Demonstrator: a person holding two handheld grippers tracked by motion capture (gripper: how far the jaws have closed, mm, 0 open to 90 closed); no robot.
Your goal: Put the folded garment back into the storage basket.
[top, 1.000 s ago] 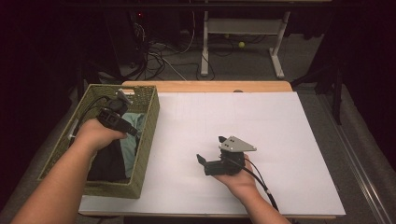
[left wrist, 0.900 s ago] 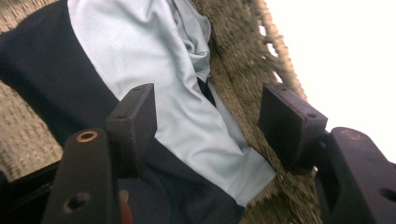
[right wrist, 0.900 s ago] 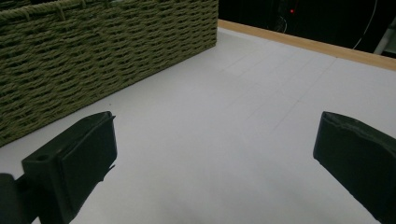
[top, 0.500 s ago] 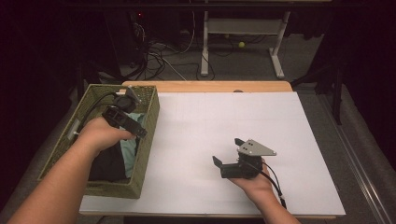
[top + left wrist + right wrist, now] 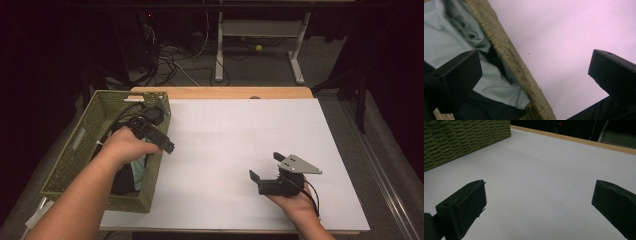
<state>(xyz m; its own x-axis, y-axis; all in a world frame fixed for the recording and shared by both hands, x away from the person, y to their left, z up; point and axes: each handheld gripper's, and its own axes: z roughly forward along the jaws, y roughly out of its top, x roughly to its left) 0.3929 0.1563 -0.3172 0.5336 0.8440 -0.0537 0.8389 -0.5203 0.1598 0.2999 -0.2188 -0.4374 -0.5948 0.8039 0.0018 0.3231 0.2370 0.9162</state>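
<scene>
A green woven basket (image 5: 75, 150) stands at the table's left edge. A light teal cloth (image 5: 138, 168) and a dark cloth (image 5: 122, 181) lie inside it. My left gripper (image 5: 161, 139) hovers over the basket's right rim. Its jaws have just been opening and now stand wide with nothing between them. In the left gripper view, that gripper (image 5: 535, 67) straddles the rim (image 5: 509, 57), with the teal cloth (image 5: 446, 37) below one jaw and the white tabletop (image 5: 561, 30) below the other. My right gripper (image 5: 265, 166) rests open low over the table at the near right, empty (image 5: 539, 200).
A white sheet (image 5: 240, 145) covers the tabletop, with a wooden strip (image 5: 225, 92) along its far edge. Beyond it are a desk frame (image 5: 260, 30) and cables (image 5: 170, 65) on the dark floor. The basket's woven wall (image 5: 461, 137) stands at the far left in the right gripper view.
The left hand has moved right from inside the basket to over its right rim, and its jaws have spread. The right hand has slid right along the table.
</scene>
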